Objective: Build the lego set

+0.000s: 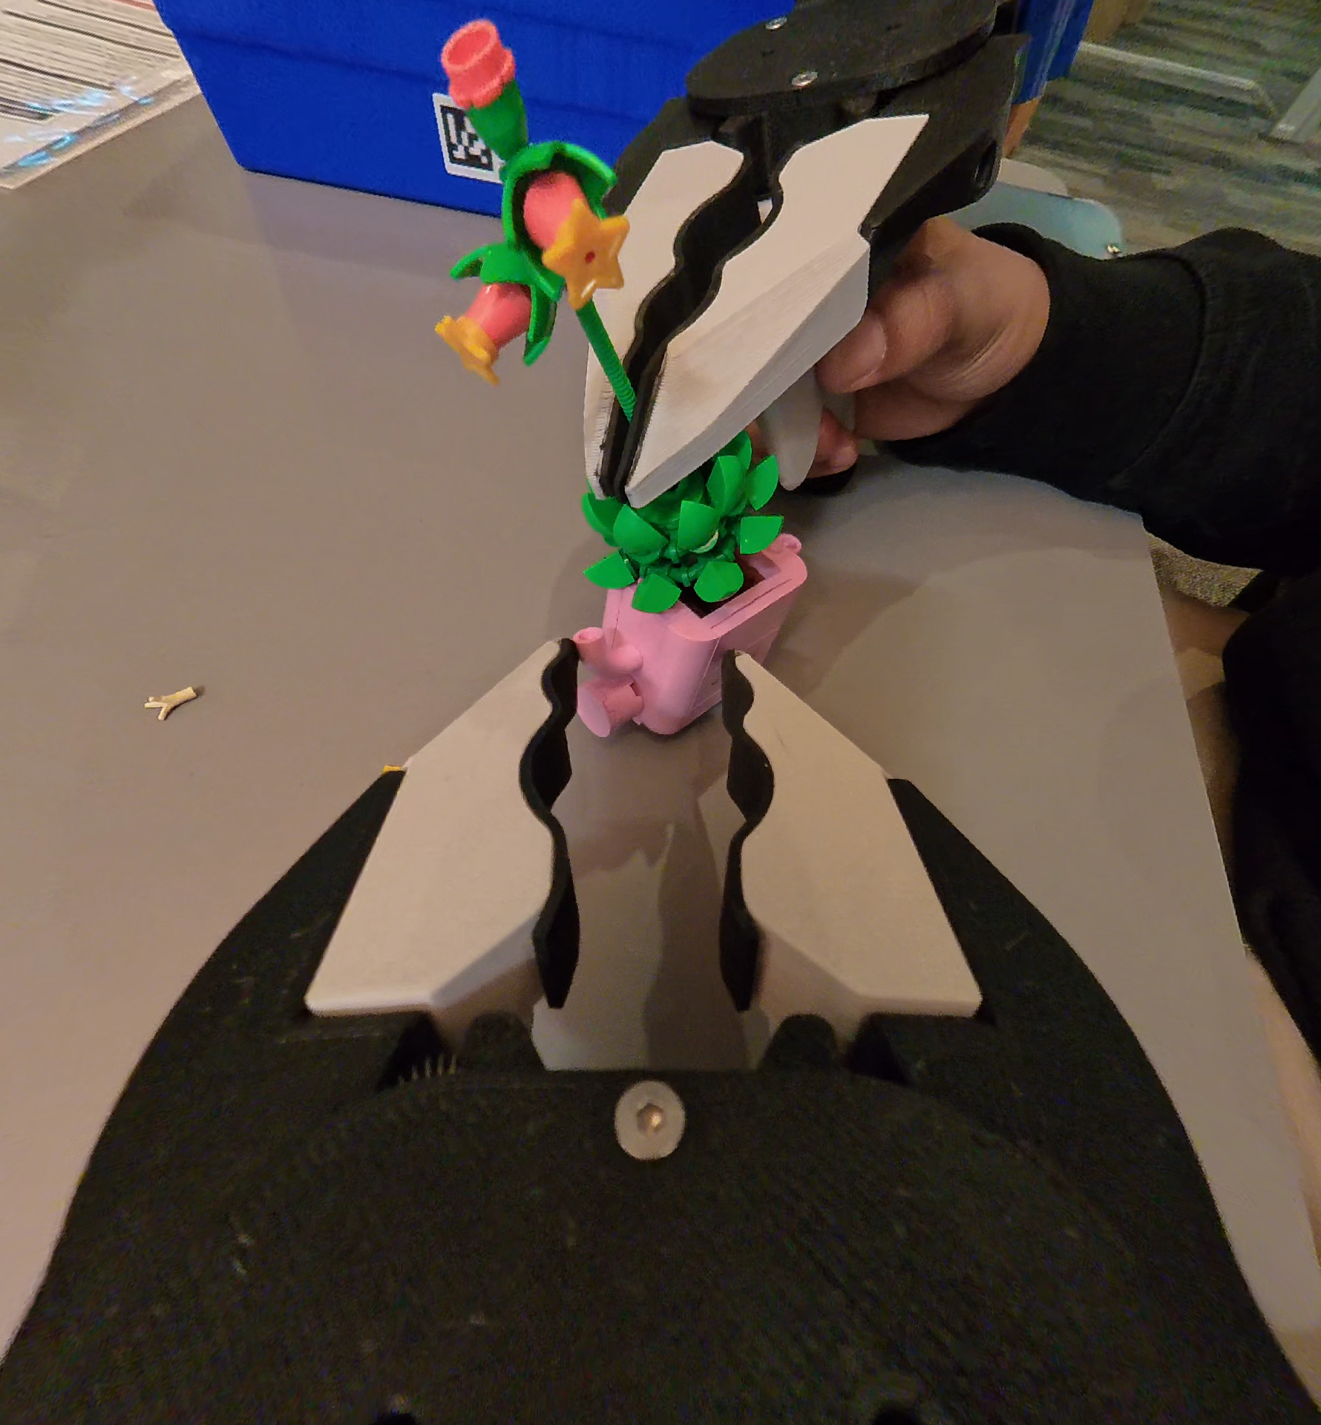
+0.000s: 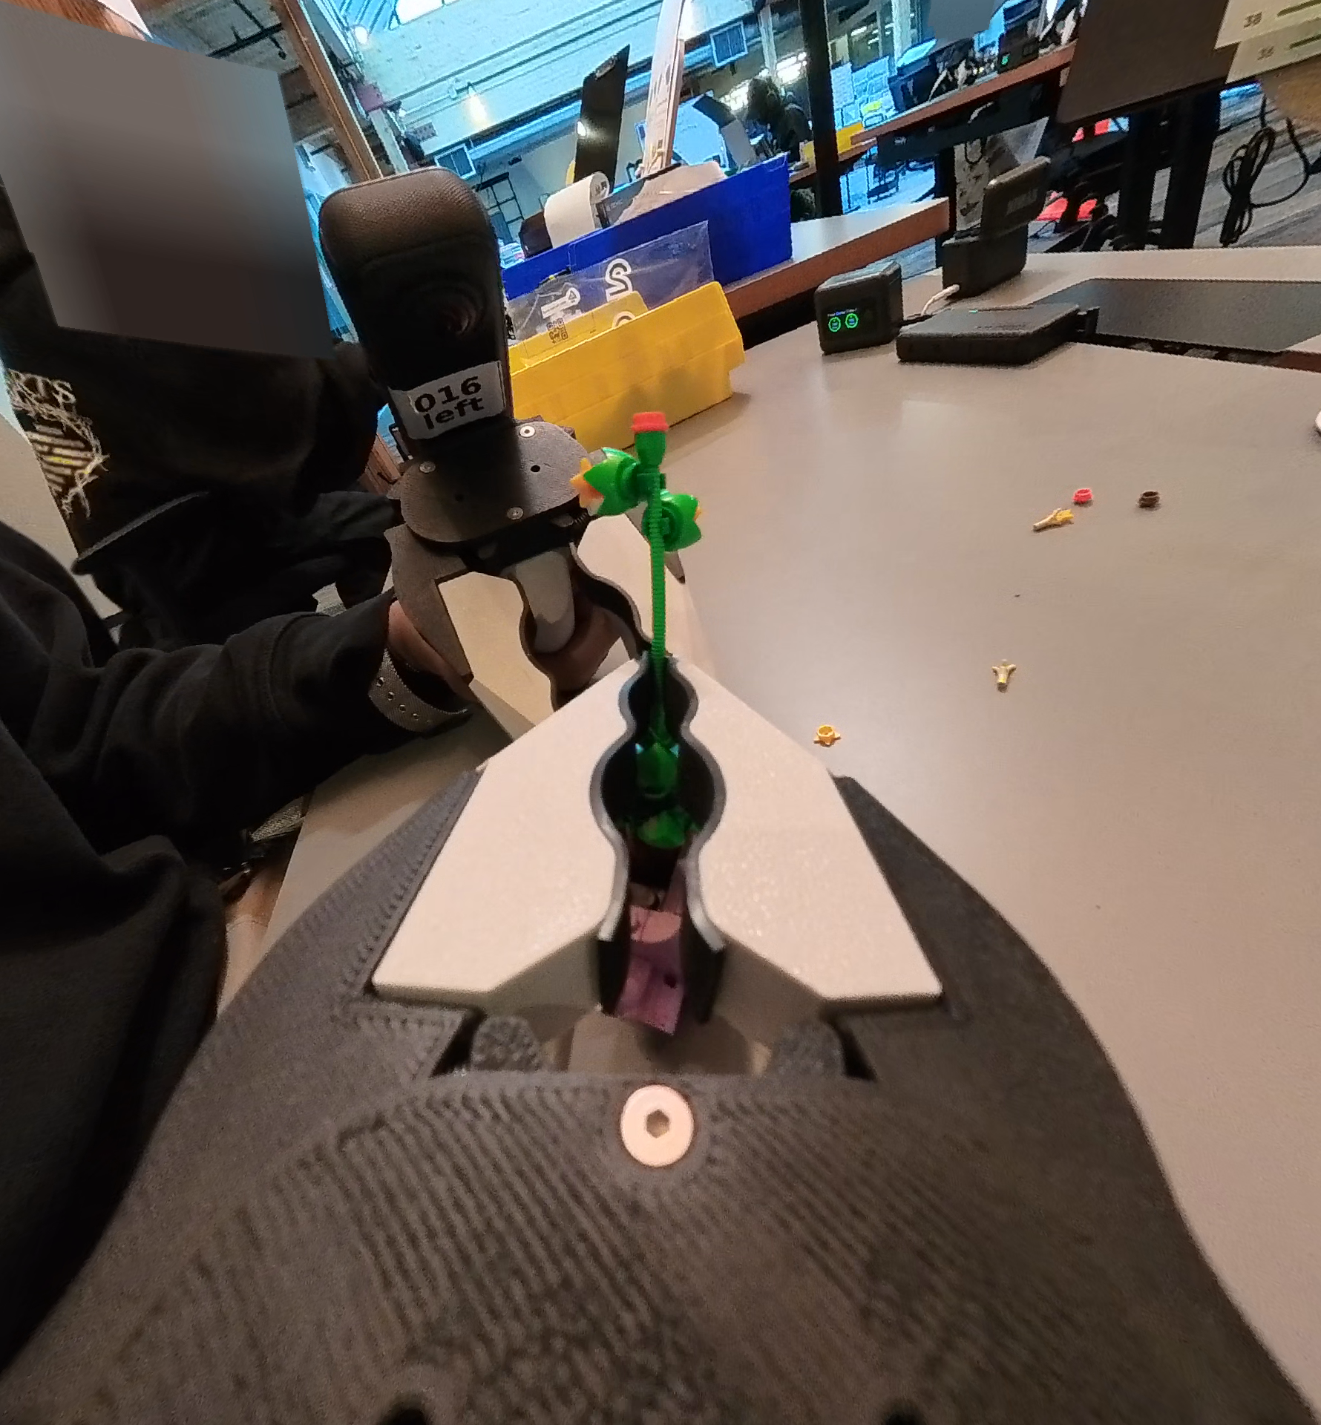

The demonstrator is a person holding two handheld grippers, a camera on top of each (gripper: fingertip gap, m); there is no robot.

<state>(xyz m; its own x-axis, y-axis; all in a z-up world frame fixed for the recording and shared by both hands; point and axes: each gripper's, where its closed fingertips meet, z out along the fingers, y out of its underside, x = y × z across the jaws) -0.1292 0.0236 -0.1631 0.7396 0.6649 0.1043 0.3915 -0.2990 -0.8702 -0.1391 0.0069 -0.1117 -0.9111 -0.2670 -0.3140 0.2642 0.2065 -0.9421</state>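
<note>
Right gripper (image 1: 615,478) angled steeply downward, hand (image 1: 943,331) behind it, clamped on green flower stem (image 1: 611,362) | pink pot (image 1: 688,655) just beyond left gripper (image 1: 646,663) tips, fingers spread, empty | table (image 1: 218,463) beneath

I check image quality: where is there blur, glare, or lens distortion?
Left wrist view: flower stem sharp, glare on the table between the left tongs, straight edges bend. Right wrist view: right tongs and pink pot soft, background bluish and curved.
</note>
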